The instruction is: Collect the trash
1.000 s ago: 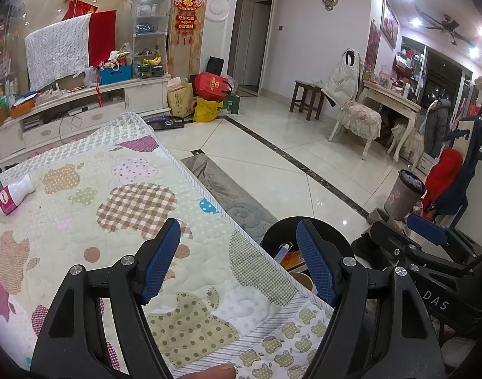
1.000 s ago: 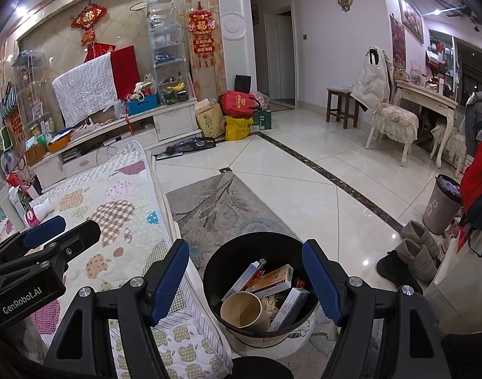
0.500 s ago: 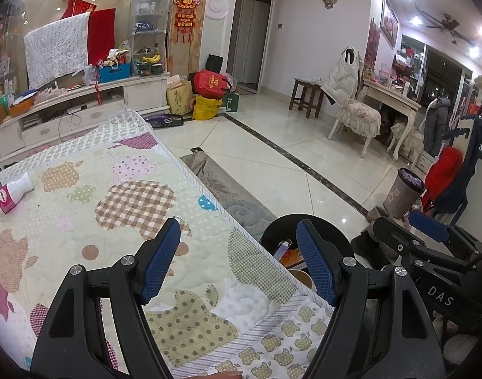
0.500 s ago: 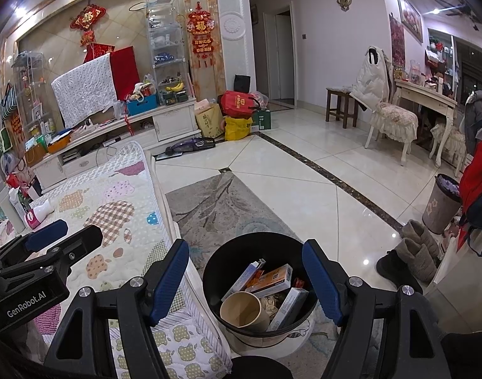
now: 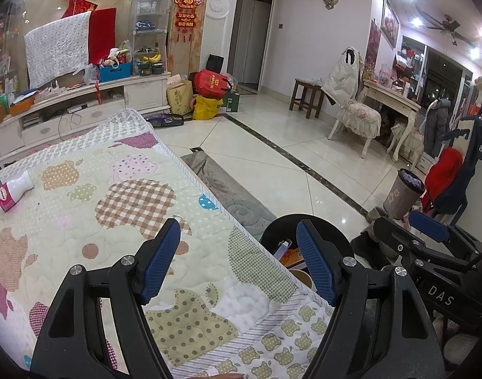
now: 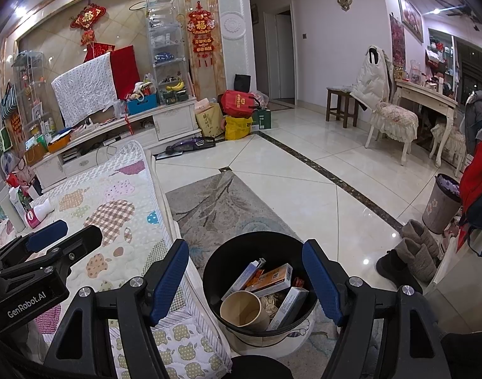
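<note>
A black trash bin point(image 6: 215, 262) stands on the floor beside the quilt-covered surface point(image 5: 121, 208). It holds a paper cup point(image 6: 241, 309), an orange box point(image 6: 272, 279) and other small boxes. Part of the bin's rim point(image 5: 272, 230) shows in the left wrist view. My right gripper point(image 6: 245, 279) is open and empty above the bin. My left gripper point(image 5: 237, 262) is open and empty above the quilt's near corner. A white bottle with a pink label point(image 5: 12, 191) lies on its side at the quilt's far left; it also shows in the right wrist view point(image 6: 37, 213).
A grey rug point(image 6: 228, 202) lies under the bin on the tiled floor. A second, brownish bin point(image 6: 441, 203), boots point(image 6: 414, 249) and hanging coats are at the right. A TV cabinet point(image 6: 121, 135) with clutter and bags stands at the back.
Both grippers stay open and empty and nearly still. The left gripper has drifted very slightly; the bin and the bottle have not moved.
</note>
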`<state>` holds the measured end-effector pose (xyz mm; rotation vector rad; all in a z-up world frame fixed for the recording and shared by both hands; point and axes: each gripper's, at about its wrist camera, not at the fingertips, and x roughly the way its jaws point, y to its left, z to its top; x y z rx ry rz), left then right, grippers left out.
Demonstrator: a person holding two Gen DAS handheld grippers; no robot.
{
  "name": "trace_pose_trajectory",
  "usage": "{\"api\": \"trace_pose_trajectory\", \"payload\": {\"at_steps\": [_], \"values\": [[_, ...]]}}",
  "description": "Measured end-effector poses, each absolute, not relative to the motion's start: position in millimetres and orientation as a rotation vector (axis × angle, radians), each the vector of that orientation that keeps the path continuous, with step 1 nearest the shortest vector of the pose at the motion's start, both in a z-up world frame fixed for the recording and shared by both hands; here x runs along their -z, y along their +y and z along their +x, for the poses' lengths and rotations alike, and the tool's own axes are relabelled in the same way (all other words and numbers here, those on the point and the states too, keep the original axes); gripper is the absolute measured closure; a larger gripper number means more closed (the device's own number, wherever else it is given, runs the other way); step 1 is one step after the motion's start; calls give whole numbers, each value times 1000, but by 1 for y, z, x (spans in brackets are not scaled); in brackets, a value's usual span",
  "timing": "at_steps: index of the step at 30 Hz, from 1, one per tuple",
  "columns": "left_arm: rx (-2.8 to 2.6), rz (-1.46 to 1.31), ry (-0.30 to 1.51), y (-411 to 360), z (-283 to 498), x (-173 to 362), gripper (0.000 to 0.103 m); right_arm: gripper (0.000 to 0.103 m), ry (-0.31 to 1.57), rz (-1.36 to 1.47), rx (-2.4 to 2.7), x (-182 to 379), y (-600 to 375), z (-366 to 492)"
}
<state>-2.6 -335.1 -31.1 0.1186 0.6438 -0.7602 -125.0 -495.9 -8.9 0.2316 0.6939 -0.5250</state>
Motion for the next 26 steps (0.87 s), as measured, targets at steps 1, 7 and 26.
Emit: {"api": "trace_pose_trajectory", "payload": {"at_steps": [1, 7, 26], "values": [[760, 118, 644, -335, -2, 31, 28, 31, 694, 231, 525, 9, -496, -125], [764, 119, 646, -335, -3, 33, 28, 31, 698, 232, 525, 9, -496, -126], [773, 123, 664, -335, -5, 41, 28, 31, 710, 234, 521, 13, -495, -128]]}}
